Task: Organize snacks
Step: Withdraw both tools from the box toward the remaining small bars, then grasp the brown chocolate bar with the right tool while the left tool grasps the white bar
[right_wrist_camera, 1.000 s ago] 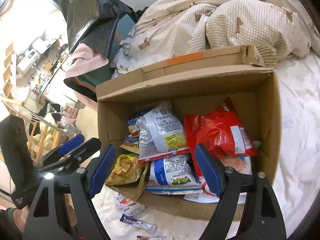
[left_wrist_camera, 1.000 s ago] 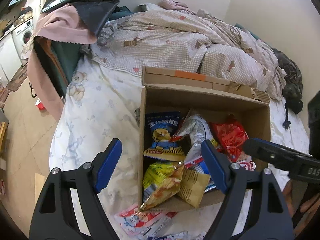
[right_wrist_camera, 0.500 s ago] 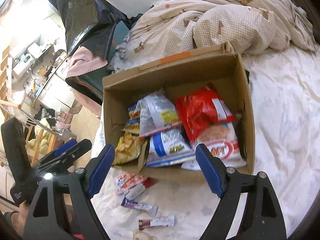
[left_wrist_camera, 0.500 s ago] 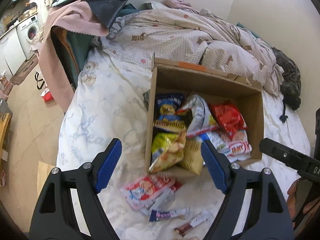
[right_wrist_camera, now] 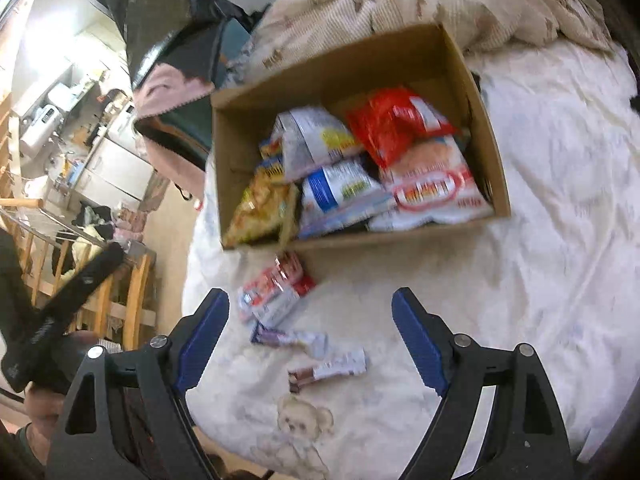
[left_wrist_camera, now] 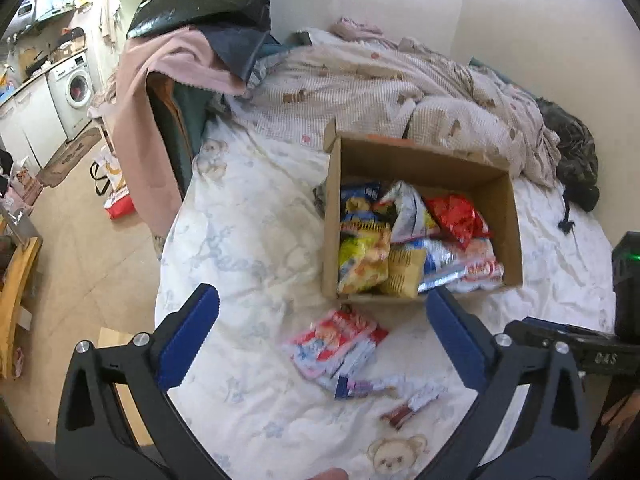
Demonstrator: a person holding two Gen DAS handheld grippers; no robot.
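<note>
An open cardboard box (left_wrist_camera: 514, 216) (right_wrist_camera: 224, 136) sits on the bed, packed with several snack bags: yellow, blue, silver and red ones. In front of it lie loose snacks: a red-and-white pack (left_wrist_camera: 336, 340) (right_wrist_camera: 276, 292), a purple-and-white bar (left_wrist_camera: 368, 386) (right_wrist_camera: 290, 338) and a brown-and-white bar (left_wrist_camera: 414, 404) (right_wrist_camera: 328, 370). My left gripper (left_wrist_camera: 322, 336) hovers above the loose packs, its jaws opening wide with nothing gripped. My right gripper (right_wrist_camera: 310, 336) hangs open over the two bars, touching neither.
A rumpled checked quilt (left_wrist_camera: 380, 92) fills the bed behind the box. Pink cloth and a dark bag drape a chair (left_wrist_camera: 176, 76) at the bed's left edge. Beyond lie floor, a washing machine (left_wrist_camera: 76, 88) and a wooden rack (right_wrist_camera: 132, 300).
Both grippers have pulled back from the box, which now looks smaller and farther off. The loose snacks on the sheet have come into view. The left jaws stand wider.
</note>
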